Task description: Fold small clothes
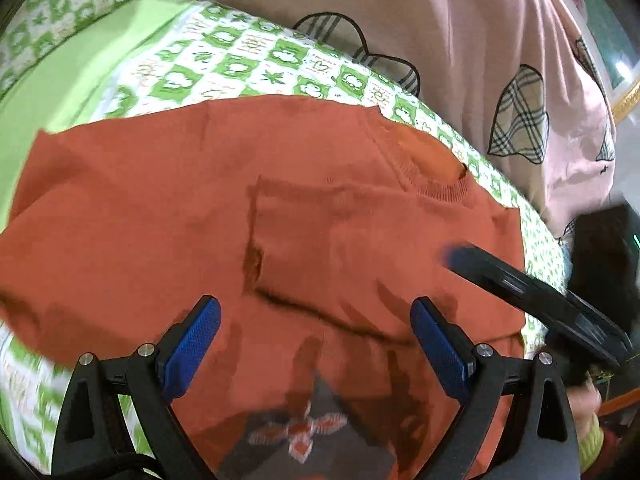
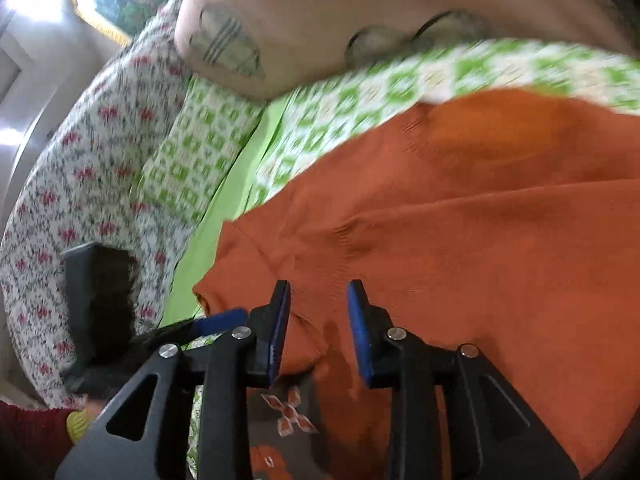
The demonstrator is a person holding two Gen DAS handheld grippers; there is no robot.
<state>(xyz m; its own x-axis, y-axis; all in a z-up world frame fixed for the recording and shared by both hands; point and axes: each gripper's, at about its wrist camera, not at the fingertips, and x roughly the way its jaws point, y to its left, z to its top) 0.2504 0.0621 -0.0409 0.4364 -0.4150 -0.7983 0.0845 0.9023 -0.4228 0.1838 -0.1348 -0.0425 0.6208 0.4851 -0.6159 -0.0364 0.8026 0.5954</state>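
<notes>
An orange knitted sweater (image 1: 168, 208) lies spread on the bed, its ribbed neckline (image 1: 436, 194) towards the right and a folded-in flap across its middle. A grey patterned band (image 1: 304, 436) shows at its near edge. My left gripper (image 1: 316, 308) hovers open and wide over that near edge, with nothing between its blue pads. My right gripper (image 2: 319, 292) stands partly open over the sweater (image 2: 460, 240); the cloth lies under the pads and is not pinched. One of its fingers (image 1: 460, 256) reaches in from the right in the left wrist view.
A green-and-white checked sheet (image 1: 240, 64) covers the bed. A pink quilt with plaid patches (image 1: 480, 40) is heaped behind the sweater. A floral cover (image 2: 68, 184) lies to the left in the right wrist view, with a dark blurred object (image 2: 100, 300) in front of it. A dark red sleeve (image 2: 32, 436) shows low left.
</notes>
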